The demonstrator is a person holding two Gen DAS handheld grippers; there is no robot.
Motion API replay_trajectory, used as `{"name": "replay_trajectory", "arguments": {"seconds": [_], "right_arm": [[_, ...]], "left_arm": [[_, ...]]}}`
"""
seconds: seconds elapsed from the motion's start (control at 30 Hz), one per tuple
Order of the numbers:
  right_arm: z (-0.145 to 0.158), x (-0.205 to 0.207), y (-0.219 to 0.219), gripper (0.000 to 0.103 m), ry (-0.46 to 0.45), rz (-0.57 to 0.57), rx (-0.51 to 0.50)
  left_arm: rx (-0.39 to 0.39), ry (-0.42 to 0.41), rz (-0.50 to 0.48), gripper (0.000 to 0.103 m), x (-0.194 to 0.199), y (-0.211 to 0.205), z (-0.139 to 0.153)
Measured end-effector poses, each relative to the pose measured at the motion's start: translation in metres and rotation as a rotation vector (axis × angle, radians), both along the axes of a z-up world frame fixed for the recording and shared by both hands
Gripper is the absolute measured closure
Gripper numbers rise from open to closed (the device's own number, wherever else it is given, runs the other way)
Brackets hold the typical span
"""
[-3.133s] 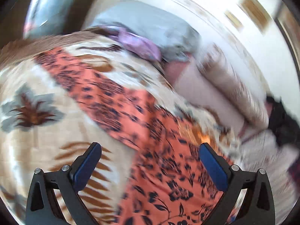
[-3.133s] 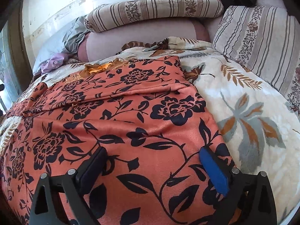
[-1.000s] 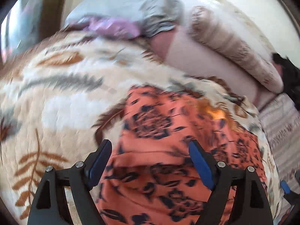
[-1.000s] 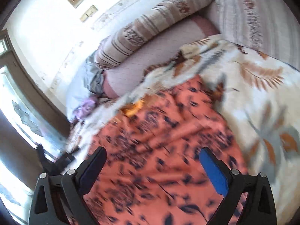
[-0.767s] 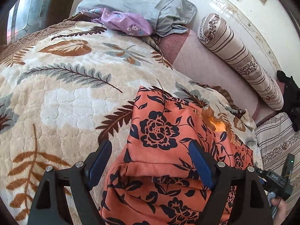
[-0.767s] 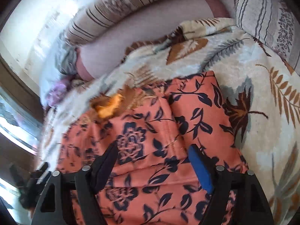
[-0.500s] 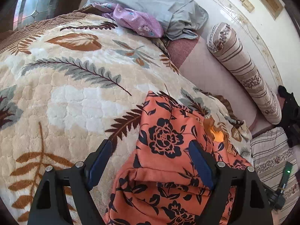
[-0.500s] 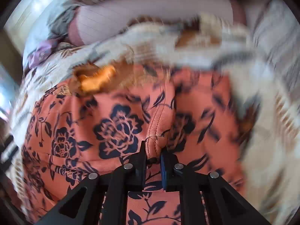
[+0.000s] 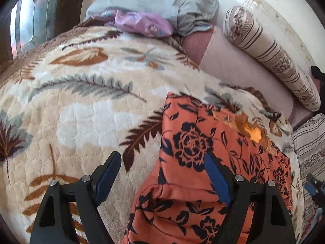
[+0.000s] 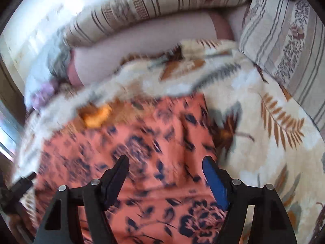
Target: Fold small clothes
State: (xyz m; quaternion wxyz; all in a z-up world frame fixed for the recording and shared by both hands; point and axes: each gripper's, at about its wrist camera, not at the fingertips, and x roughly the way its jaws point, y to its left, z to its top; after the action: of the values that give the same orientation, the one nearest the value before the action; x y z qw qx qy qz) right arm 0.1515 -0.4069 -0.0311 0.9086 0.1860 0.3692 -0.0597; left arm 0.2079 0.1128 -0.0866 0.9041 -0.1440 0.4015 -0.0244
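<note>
An orange garment with a dark floral print [image 9: 203, 158] lies folded on the leaf-patterned blanket [image 9: 81, 109]; it also shows in the right wrist view [image 10: 142, 152], blurred by motion. My left gripper [image 9: 162, 172] is open and empty, hovering over the garment's left edge. My right gripper [image 10: 165, 172] is open and empty just above the garment's right half. A small orange-yellow patch [image 9: 254, 134] shows at the garment's far edge.
A grey pillow [image 9: 162, 2] and a purple cloth [image 9: 142, 22] lie at the bed's far left. A striped bolster [image 9: 270, 59] runs along the wall. A striped cushion [image 10: 290, 40] sits at the right. The other gripper's tip [image 9: 312, 187] shows at the right edge.
My right gripper, shut on a garment ridge half a second ago, has opened and let go, and is moving. My left gripper stayed open and shifted slightly left.
</note>
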Motion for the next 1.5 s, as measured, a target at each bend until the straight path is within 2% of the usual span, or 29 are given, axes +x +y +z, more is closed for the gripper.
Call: {"name": "replay_trajectory", "arguments": {"seconds": [0.03, 0.07, 0.13, 0.2, 0.23, 0.27, 0.3, 0.33, 0.4, 0.43, 0.47, 0.5, 0.53, 0.6, 0.67, 0.73, 0.8, 0.87, 0.97, 1.03, 1.07, 1.1, 1.13, 1.2, 1.3, 1.33, 1.37, 1.43, 1.5], "right_arm": [[0.006, 0.005, -0.001, 0.024, -0.031, 0.032, 0.054], [0.004, 0.013, -0.001, 0.021, -0.042, 0.062, 0.109], [-0.013, 0.036, 0.000, 0.017, -0.013, 0.104, 0.212], [-0.055, 0.054, -0.012, 0.019, 0.135, 0.052, 0.267], [-0.073, 0.056, -0.020, 0.025, 0.199, 0.012, 0.308], [-0.069, 0.052, -0.024, 0.029, 0.163, -0.002, 0.314], [-0.058, 0.049, -0.023, 0.029, 0.121, 0.010, 0.304], [-0.047, 0.046, -0.023, 0.029, 0.079, 0.023, 0.286], [-0.035, 0.042, -0.024, 0.024, 0.016, 0.056, 0.292], [-0.042, 0.049, -0.026, 0.018, 0.037, 0.075, 0.296], [-0.056, 0.060, -0.029, 0.013, 0.130, 0.083, 0.273], [-0.067, 0.069, -0.032, 0.014, 0.214, 0.049, 0.238], [-0.065, 0.067, -0.038, 0.020, 0.181, 0.033, 0.270], [-0.041, 0.055, -0.050, 0.020, 0.039, 0.033, 0.304], [-0.024, 0.048, -0.068, 0.020, -0.027, -0.012, 0.251], [-0.023, 0.058, -0.090, 0.020, 0.003, -0.032, 0.239], [-0.031, 0.073, -0.108, 0.022, 0.043, -0.035, 0.234], [-0.042, 0.085, -0.119, 0.035, 0.062, -0.008, 0.254], [-0.054, 0.093, -0.124, 0.035, 0.088, 0.050, 0.260], [-0.073, 0.099, -0.122, 0.035, 0.121, 0.088, 0.245], [-0.074, 0.101, -0.121, 0.040, 0.118, 0.108, 0.229], [-0.072, 0.102, -0.121, 0.066, 0.119, 0.125, 0.228], [-0.071, 0.104, -0.121, 0.085, 0.138, 0.143, 0.224], [-0.059, 0.105, -0.111, 0.089, 0.155, 0.166, 0.116], [-0.064, 0.107, -0.107, 0.090, 0.185, 0.133, -0.047], [-0.076, 0.111, -0.110, 0.088, 0.216, 0.125, -0.037], [-0.078, 0.110, -0.115, 0.088, 0.205, 0.113, -0.001], [-0.065, 0.105, -0.119, 0.086, 0.167, 0.082, 0.037], [-0.047, 0.095, -0.116, 0.080, 0.108, 0.062, 0.035]], "left_arm": [[0.050, 0.006, -0.011, 0.019, 0.001, -0.006, -0.003], [0.088, 0.049, -0.032, 0.019, 0.005, -0.011, -0.011], [0.110, 0.203, -0.079, 0.019, 0.016, -0.018, -0.039], [0.138, 0.121, -0.055, 0.019, 0.008, -0.021, -0.029], [0.123, 0.066, -0.062, 0.019, 0.004, -0.020, -0.019], [0.111, 0.018, -0.070, 0.019, 0.000, -0.018, -0.010], [0.112, -0.017, -0.063, 0.019, -0.002, -0.016, -0.005], [0.117, -0.011, -0.051, 0.019, 0.000, -0.015, -0.006], [0.084, 0.132, -0.070, 0.019, 0.016, -0.017, -0.029], [0.050, 0.214, -0.083, 0.019, 0.023, -0.017, -0.046], [0.085, 0.164, -0.076, 0.019, 0.018, -0.020, -0.042], [0.138, 0.130, -0.082, 0.019, 0.015, -0.025, -0.034], [0.143, 0.099, -0.104, 0.019, 0.013, -0.027, -0.026], [0.088, 0.000, -0.124, 0.018, 0.004, -0.019, -0.007], [0.038, -0.036, -0.115, 0.018, 0.006, -0.008, 0.005], [-0.048, -0.024, -0.147, 0.018, 0.022, 0.003, 0.007], [-0.097, 0.005, -0.176, 0.018, 0.038, 0.002, 0.005], [-0.156, 0.024, -0.212, 0.018, 0.059, 0.000, 0.002], [-0.161, 0.065, -0.246, 0.018, 0.088, -0.006, -0.008], [-0.163, 0.135, -0.234, 0.019, 0.106, -0.008, -0.025], [-0.165, 0.166, -0.223, 0.030, 0.111, -0.008, -0.034], [-0.167, 0.177, -0.222, 0.048, 0.115, -0.008, -0.039], [-0.132, 0.187, -0.215, 0.088, 0.119, -0.009, -0.040], [-0.129, 0.176, -0.209, 0.091, 0.120, -0.008, -0.038], [-0.054, 0.163, -0.203, 0.091, 0.121, -0.013, -0.049], [-0.055, 0.148, -0.198, 0.090, 0.121, -0.012, -0.050], [-0.046, 0.153, -0.192, 0.090, 0.121, -0.013, -0.046], [-0.007, 0.141, -0.179, 0.089, 0.116, -0.015, -0.031], [-0.014, 0.058, -0.190, 0.083, 0.104, -0.014, -0.008]]}}
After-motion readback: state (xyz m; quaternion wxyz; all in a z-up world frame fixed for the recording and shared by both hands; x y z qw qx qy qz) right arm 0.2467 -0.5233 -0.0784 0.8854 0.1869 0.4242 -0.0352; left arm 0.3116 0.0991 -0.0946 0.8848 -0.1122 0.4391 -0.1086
